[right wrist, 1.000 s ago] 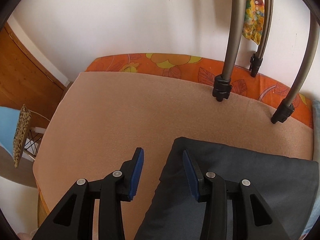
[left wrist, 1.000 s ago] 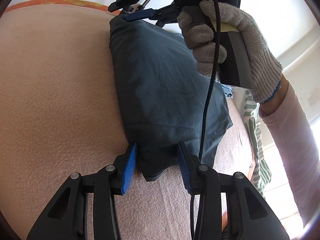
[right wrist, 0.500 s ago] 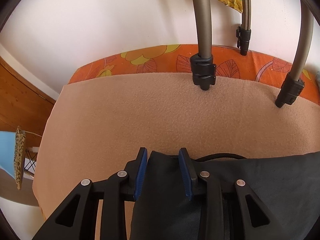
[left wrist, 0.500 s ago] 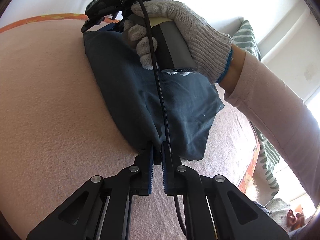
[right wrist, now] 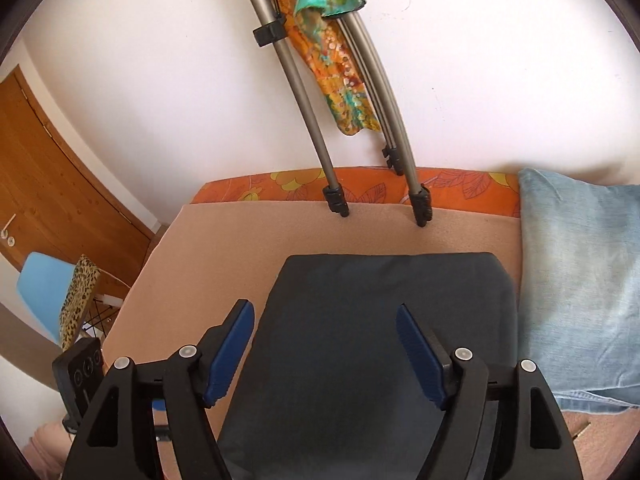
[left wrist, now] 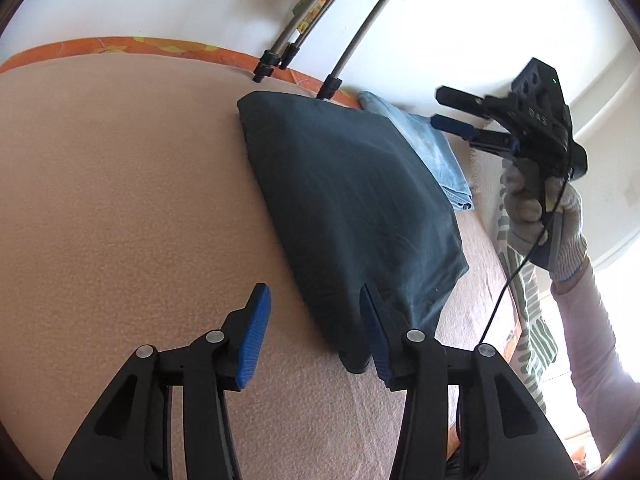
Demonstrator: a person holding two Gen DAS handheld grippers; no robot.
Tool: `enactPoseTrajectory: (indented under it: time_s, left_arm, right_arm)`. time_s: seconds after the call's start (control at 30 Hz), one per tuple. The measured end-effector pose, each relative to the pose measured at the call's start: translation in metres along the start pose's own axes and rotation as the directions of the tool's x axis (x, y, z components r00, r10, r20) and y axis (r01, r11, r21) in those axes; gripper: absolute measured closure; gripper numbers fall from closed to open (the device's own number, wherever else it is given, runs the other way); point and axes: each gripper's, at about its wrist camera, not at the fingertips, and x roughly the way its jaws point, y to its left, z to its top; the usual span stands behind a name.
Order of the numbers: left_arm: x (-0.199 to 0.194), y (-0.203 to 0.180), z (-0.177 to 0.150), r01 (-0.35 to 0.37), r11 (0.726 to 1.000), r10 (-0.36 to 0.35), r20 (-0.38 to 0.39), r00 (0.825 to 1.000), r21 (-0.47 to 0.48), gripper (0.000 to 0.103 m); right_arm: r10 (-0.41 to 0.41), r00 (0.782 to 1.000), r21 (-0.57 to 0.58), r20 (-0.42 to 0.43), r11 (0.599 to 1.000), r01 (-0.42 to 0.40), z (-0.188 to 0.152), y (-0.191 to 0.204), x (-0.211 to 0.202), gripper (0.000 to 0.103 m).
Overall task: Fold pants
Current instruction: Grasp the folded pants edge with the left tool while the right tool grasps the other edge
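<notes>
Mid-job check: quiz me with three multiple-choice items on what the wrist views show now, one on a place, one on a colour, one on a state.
1. Where do the light blue jeans lie?
A. beside the dark pants
B. under the chair
C. on the door

2. What colour are the finger pads?
A. red
B. blue
C. green

3. What state is the left gripper in?
A. shut on cloth
B. out of view
C. open

Answers: 1 A, they lie beside the folded pants; 2 B, blue ribbed faces; 3 C, fingers spread, nothing between.
</notes>
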Motion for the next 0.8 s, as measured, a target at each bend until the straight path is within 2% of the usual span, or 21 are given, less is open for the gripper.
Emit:
enactPoseTrajectory:
  time_s: [0.17,0.27,0.4,0.53,0.63,0.8]
  left_arm:
    - [0.020,0.015,0.026,0.029,0.994,-0.030,-0.010,0.999,-0.107,0.050]
    - [0.033,0.023,0.036,0.052,0.983,-0.054,-0.010,0.998,-0.178,0.043]
    - [0.049,0.025,0.044,0.033,0.981,-0.039,-0.029,0.999,-0.190,0.043]
    - [0.058,0.026,0.048,0.037,0.979,-0.049,-0.056,0.997,-0.203,0.043]
    - [0.063,0.027,0.050,0.044,0.978,-0.058,-0.065,0.996,-0.205,0.040]
    - [0.066,0.026,0.054,0.051,0.982,-0.059,-0.035,0.998,-0.182,0.039]
  right_arm:
    - [-0.024,0.999,0.100,-0.049,0.995,0.029,-0.039,-0.058,-0.039,0.027]
    - [-0.021,0.998,0.164,-0.066,0.986,0.032,-0.056,-0.090,-0.043,0.026]
    - [0.062,0.994,0.258,-0.091,0.965,-0.036,-0.073,-0.120,-0.028,0.025]
    - [0.132,0.986,0.305,-0.102,0.948,-0.095,-0.081,-0.134,-0.006,0.025]
    - [0.146,0.983,0.313,-0.112,0.944,-0.105,-0.081,-0.140,0.013,0.025]
    - [0.170,0.980,0.294,-0.102,0.946,-0.133,-0.079,-0.138,0.032,0.025]
